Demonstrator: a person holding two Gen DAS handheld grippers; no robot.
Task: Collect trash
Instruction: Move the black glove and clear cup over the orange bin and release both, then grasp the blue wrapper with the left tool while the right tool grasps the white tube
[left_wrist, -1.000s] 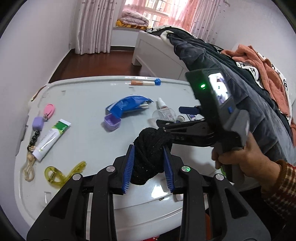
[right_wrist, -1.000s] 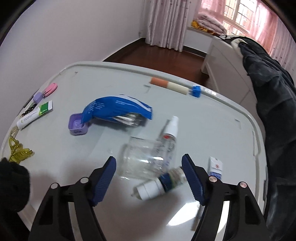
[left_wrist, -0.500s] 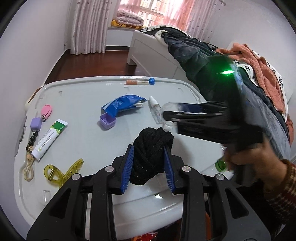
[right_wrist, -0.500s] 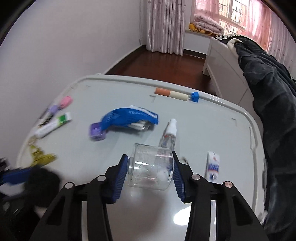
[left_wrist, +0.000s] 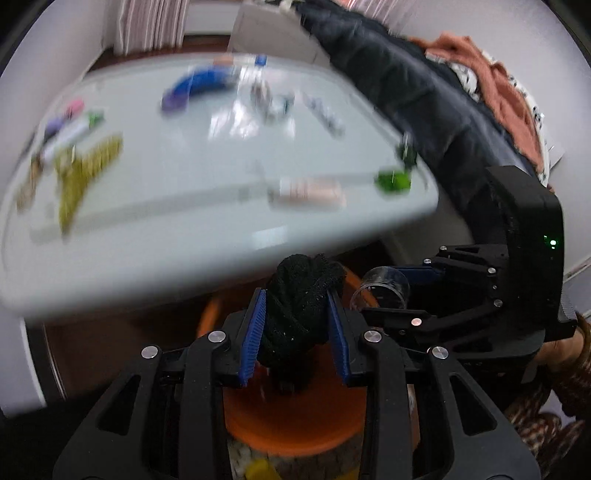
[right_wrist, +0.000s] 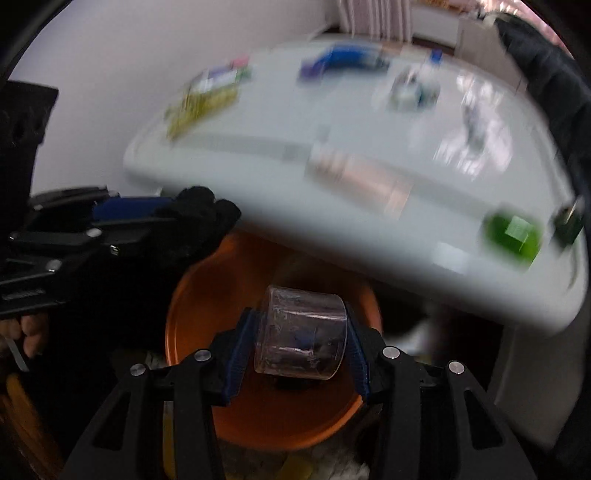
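Below, an orange bin (left_wrist: 295, 428); apparently a black cloth wad (left_wrist: 297, 314) fills the opening left hand-held gripper (left_wrist: 295, 332).

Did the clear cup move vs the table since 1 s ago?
Yes. The clear cup, lying on the white table a second ago, now sits between the right gripper pads, off the near edge, over the orange bin.

The knitted bundle (left_wrist: 299, 306) is showing black between blue pads (left_wrist: 255, 332), the cup (right_wrist: 301, 334) is looking clear, the bin (right_wrist: 280, 421) is glowing orange (its rim too), and a white table (left_wrist: 184, 236) is blurring behind.
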